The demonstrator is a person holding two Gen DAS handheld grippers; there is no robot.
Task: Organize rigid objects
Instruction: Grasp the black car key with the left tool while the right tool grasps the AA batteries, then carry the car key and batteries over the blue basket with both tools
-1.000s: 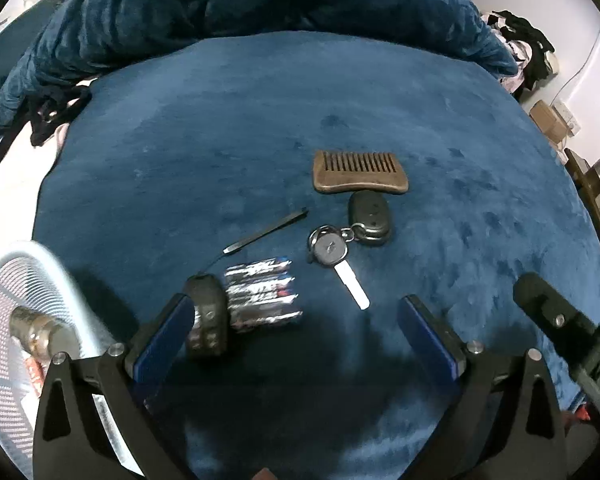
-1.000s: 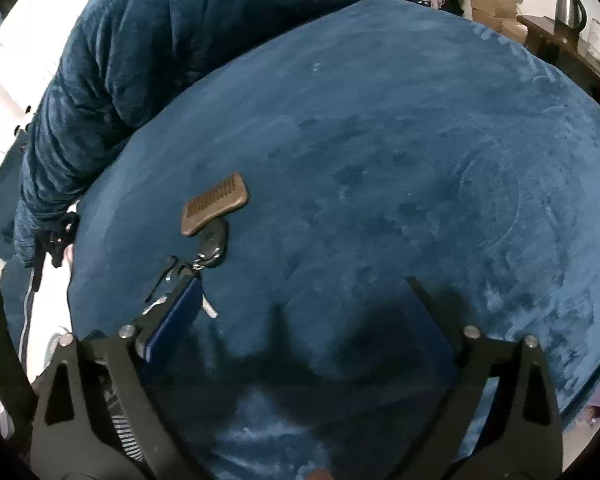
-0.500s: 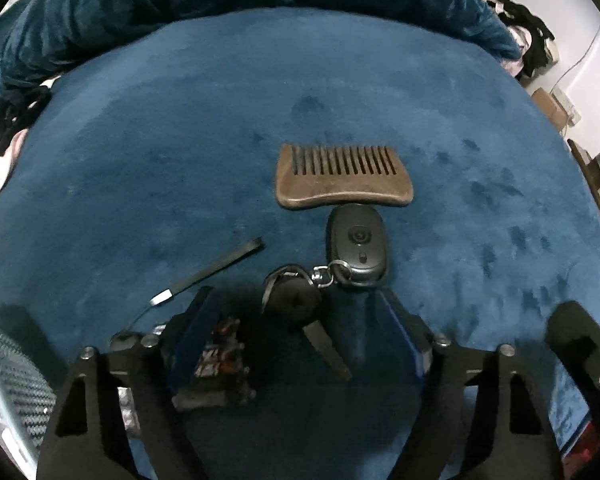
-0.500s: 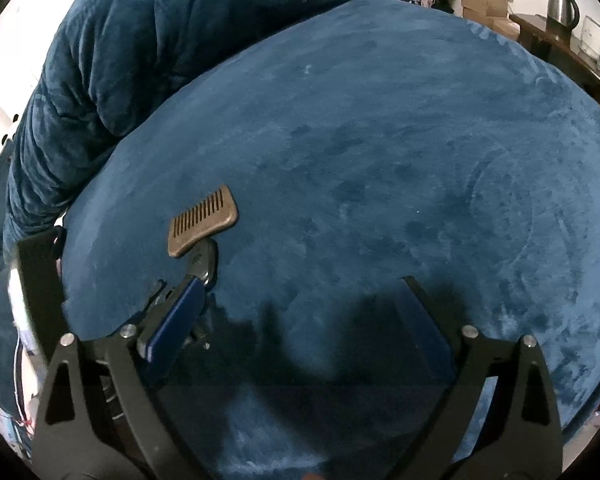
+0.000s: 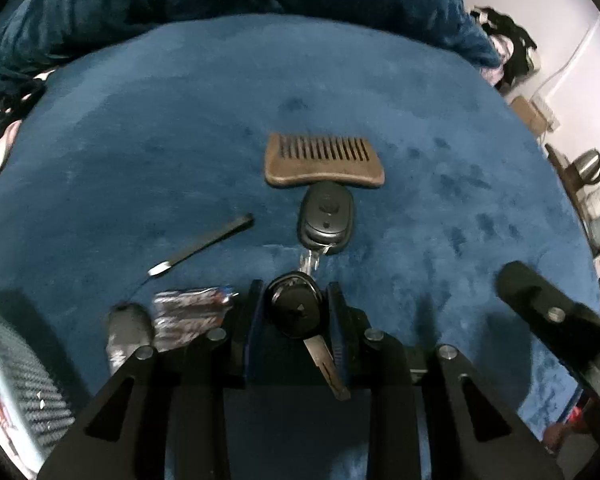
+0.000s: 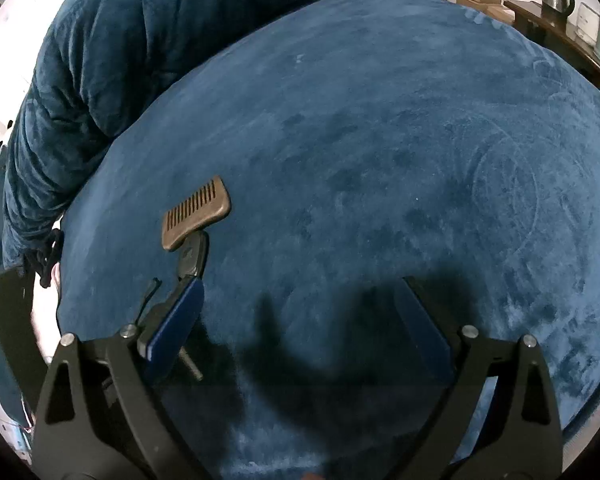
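Blue blanket (image 5: 140, 140) | left gripper (image 5: 296, 312) jaws clamp key (image 5: 300, 316) | blade toward camera

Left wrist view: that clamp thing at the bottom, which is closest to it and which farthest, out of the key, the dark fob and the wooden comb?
1. The key: its black head sits between the fingers of the left gripper, which are shut on it.
2. The dark fob: just ahead, joined to the key by a ring.
3. The wooden comb: farthest, lying crosswise beyond the fob.

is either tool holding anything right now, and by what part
The left tool is shut on the car key, gripping its round black head; the blade points back. The right tool is open, holding nothing.
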